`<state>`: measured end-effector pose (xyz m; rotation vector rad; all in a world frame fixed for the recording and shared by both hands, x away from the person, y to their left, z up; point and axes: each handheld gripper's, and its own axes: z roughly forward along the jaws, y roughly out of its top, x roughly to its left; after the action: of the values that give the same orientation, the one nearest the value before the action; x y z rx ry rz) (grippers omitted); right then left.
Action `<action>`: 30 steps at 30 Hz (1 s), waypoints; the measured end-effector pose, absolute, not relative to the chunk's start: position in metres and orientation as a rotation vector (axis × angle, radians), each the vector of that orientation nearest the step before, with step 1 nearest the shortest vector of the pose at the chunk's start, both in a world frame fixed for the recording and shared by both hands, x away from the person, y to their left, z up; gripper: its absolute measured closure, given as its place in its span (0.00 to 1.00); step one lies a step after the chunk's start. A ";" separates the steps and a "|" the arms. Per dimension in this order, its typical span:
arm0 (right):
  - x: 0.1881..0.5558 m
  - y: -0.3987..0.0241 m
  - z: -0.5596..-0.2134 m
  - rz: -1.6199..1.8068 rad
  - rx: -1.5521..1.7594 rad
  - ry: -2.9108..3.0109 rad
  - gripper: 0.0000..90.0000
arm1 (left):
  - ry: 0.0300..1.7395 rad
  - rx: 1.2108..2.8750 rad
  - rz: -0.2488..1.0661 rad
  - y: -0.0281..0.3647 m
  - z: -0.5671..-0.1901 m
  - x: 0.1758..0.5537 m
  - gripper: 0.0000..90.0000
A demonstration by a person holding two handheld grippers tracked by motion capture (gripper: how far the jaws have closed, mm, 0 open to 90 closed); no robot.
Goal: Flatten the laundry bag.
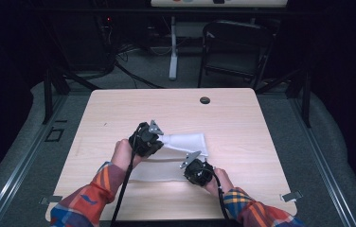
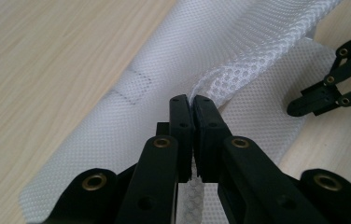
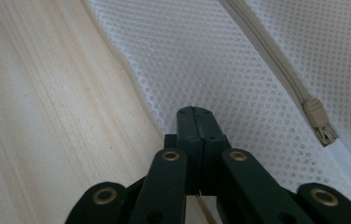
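Left gripper view: left hand-held gripper [image 2: 193, 105] pinches the soft, light mesh bag [image 2: 173, 79]; right hand-held gripper [image 3: 195, 114], clamped at the bag's edge beside its zipper [image 3: 276, 70]; grip the edges.

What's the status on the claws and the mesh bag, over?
Left claw shut on a pinched-up fold of the white mesh bag. Right claw shut at the bag's edge; grip on it unclear. Bag's zipper closed. Table around it unobstructed.

A dim lab: wooden table [image 1: 119, 109], cables [image 1: 119, 56], folding chair [image 1: 235, 47].
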<state>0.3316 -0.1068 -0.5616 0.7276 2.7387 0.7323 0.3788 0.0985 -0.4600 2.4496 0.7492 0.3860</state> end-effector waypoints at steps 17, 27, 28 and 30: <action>0.327 -0.108 -0.559 0.710 0.720 2.787 1.00 | 0.817 2.407 0.475 0.104 -0.435 0.406 0.97; 0.324 -0.108 -0.558 0.705 0.722 2.818 1.00 | 0.843 2.376 0.519 0.106 -0.428 0.418 0.97; 0.324 -0.108 -0.558 0.701 0.719 2.822 1.00 | 0.843 2.374 0.530 0.105 -0.428 0.419 0.97; 0.324 -0.108 -0.558 0.697 0.715 2.827 1.00 | 0.838 2.384 0.547 0.104 -0.425 0.421 0.97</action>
<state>0.3241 -0.1082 -0.5579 0.7155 2.8271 0.6975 0.4213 0.1043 -0.4250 2.3842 0.8381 0.5473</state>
